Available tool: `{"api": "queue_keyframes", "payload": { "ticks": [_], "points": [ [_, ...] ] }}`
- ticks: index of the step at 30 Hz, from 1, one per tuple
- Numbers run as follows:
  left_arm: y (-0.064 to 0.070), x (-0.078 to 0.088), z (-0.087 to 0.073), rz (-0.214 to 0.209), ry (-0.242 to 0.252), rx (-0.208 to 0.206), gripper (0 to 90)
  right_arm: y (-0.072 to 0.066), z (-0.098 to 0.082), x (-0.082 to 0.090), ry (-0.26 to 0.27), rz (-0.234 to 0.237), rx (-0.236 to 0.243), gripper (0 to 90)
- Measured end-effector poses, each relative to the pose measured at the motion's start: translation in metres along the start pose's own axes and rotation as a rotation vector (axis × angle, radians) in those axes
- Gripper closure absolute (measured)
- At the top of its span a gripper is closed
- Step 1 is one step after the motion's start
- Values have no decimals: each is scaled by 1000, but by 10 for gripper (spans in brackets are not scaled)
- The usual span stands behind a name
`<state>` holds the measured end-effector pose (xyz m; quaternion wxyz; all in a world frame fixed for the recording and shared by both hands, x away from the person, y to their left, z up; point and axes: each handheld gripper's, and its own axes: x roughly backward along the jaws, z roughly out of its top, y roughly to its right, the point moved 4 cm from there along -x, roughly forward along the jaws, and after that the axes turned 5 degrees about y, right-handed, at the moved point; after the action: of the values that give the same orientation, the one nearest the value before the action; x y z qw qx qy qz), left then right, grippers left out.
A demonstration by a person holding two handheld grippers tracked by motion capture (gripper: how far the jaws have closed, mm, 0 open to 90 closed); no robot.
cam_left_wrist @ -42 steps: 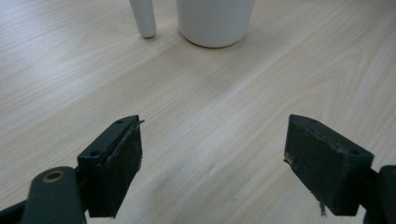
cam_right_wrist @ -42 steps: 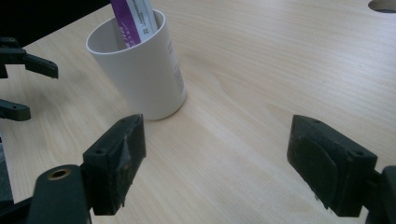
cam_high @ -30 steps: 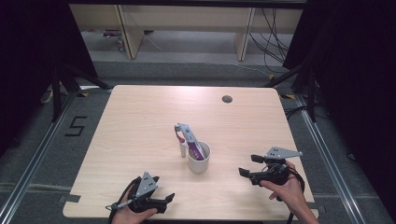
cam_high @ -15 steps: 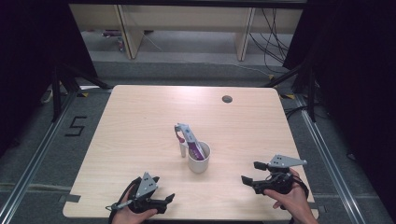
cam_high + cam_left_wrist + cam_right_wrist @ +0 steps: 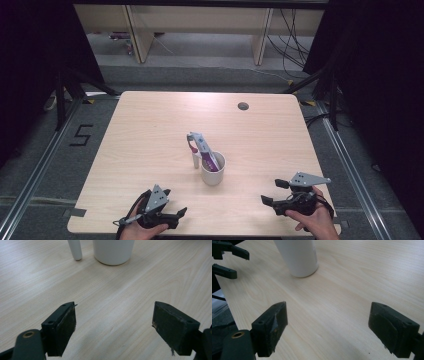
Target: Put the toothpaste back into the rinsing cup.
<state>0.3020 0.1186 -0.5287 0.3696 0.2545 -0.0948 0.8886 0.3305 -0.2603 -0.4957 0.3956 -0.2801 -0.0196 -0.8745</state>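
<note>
Where dark curtains hang, the pale wooden table [image 5: 150, 130] stands.

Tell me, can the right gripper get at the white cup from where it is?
Probably yes. The right gripper has its jaws open and empty, and bare table lies between it and the white cup. The tube leaning inside stays on the far side.

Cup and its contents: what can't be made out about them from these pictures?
- High view: the purple-and-grey item leaning out of the white cup is too small to identify; its lower end is hidden by the cup wall.
- Left gripper view: the cup and the white stick beside it are cut off by the top edge.
- Right gripper view: the cup's rim is cut off by the top edge.
</note>
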Motion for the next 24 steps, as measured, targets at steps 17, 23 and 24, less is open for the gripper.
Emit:
{"api": "queue_keyframes", "payload": {
  "ticks": [17, 23, 24],
  "points": [
    [1, 0, 0, 0, -3, 2, 188, 2, -16, 9, -37, -36, 5, 160],
    [1, 0, 0, 1, -4, -2, 188, -1, -23, 11, -64, -33, -39, 160],
    [1, 0, 0, 3, -9, -4, 188, 1, -23, 11, -61, -39, -6, 161]
  ]
}}
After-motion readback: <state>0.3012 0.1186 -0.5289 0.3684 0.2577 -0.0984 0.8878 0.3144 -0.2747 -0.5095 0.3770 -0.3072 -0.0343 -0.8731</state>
